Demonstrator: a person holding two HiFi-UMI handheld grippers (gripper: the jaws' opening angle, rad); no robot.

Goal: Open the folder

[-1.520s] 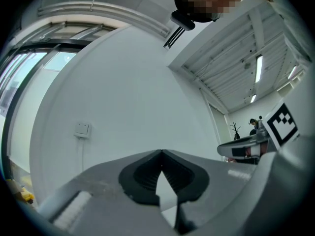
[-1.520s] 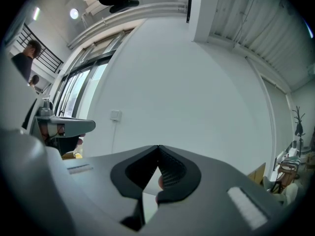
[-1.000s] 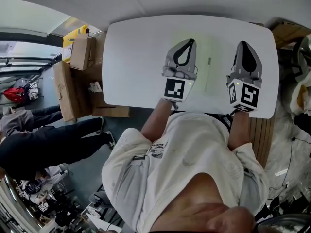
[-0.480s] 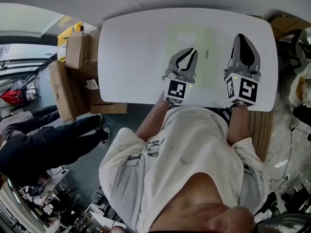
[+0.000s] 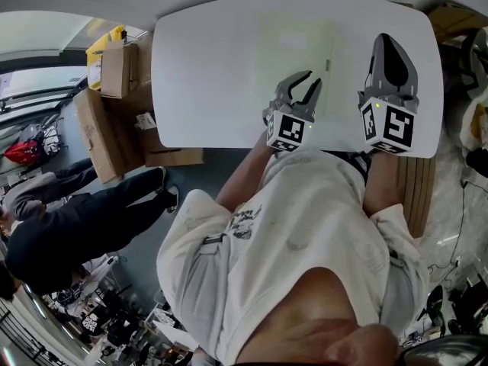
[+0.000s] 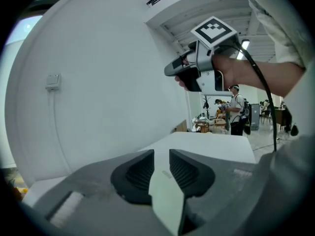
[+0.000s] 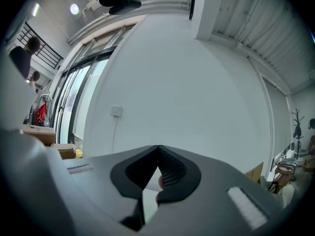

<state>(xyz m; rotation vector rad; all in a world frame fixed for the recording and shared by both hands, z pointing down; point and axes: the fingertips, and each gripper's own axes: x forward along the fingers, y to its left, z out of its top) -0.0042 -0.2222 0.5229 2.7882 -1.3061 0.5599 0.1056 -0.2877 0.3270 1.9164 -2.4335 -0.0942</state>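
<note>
Since the earlier frame the left hand-held gripper has dropped toward the near table edge, and its jaws have just been opening. They now stand slightly apart with nothing between them. Toward its twelve o'clock, the pale green translucent plastic folder lies flat and closed on the white rectangular table (no cover lifted yet). At three o'clock the right hand-held gripper hangs with its jaws together, empty. All the opening seems left to do.
</note>
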